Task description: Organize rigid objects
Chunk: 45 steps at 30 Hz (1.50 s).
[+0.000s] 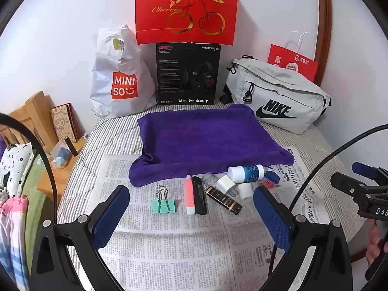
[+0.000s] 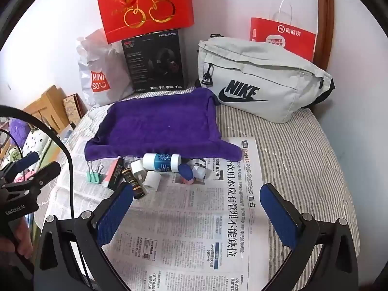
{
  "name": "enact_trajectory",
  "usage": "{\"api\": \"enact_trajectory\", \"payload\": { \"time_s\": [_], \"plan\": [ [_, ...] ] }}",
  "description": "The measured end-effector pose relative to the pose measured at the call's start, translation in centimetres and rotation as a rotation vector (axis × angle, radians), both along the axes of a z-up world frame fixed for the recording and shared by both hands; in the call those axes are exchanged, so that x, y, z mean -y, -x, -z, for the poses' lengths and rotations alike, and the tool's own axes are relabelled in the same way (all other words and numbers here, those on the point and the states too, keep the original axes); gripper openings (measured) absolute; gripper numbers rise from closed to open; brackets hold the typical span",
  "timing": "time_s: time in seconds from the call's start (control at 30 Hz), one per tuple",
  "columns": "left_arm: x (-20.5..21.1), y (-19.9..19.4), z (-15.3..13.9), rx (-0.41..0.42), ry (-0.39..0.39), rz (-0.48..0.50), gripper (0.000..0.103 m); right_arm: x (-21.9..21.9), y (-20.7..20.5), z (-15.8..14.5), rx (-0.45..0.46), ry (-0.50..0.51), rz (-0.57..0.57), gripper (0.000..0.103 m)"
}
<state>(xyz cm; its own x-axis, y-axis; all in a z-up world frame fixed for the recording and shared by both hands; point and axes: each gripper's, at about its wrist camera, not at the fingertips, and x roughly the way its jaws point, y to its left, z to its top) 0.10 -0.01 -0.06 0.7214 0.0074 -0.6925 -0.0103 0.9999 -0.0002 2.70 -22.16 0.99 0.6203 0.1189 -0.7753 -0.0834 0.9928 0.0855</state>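
Note:
Small rigid objects lie on newspaper (image 1: 174, 237) in front of a purple towel (image 1: 206, 140): a green binder clip (image 1: 163, 203), a pink tube (image 1: 189, 196), a black stick (image 1: 200, 197), a black-gold tube (image 1: 223, 200), a white plug (image 1: 225, 183), a white-blue bottle (image 1: 246, 173) and a blue-orange item (image 1: 271, 179). My left gripper (image 1: 191, 208) is open and empty just before them. My right gripper (image 2: 196, 208) is open and empty, to the right of the pile; the bottle (image 2: 162, 161) and clip (image 2: 94, 175) show there too.
Behind the towel stand a white Miniso bag (image 1: 118, 77), a black headset box (image 1: 188, 72) with a red gift bag (image 1: 186, 9) on it, a grey Nike pouch (image 1: 278, 97) and a red paper bag (image 1: 293, 64). A wooden side table (image 1: 48, 131) is at the left.

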Motion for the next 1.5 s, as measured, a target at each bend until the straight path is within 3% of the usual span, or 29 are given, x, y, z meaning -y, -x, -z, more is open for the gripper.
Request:
{"api": "enact_trajectory", "payload": {
  "time_s": [0.2, 0.47, 1.5],
  "plan": [
    [1.1, 1.0, -0.6, 0.031, -0.042, -0.007, 0.103, 0.3, 0.4, -0.5, 0.013, -0.002, 0.004, 0.102],
    [0.0, 1.8, -0.4, 0.012, -0.004, -0.014, 0.103, 0.2, 0.8, -0.7, 0.018, 0.009, 0.007, 0.103],
    [0.4, 1.5, 0.2, -0.016, -0.027, -0.02, 0.103, 0.0, 1.1, -1.3, 0.031, 0.019, -0.002, 0.102]
  ]
}}
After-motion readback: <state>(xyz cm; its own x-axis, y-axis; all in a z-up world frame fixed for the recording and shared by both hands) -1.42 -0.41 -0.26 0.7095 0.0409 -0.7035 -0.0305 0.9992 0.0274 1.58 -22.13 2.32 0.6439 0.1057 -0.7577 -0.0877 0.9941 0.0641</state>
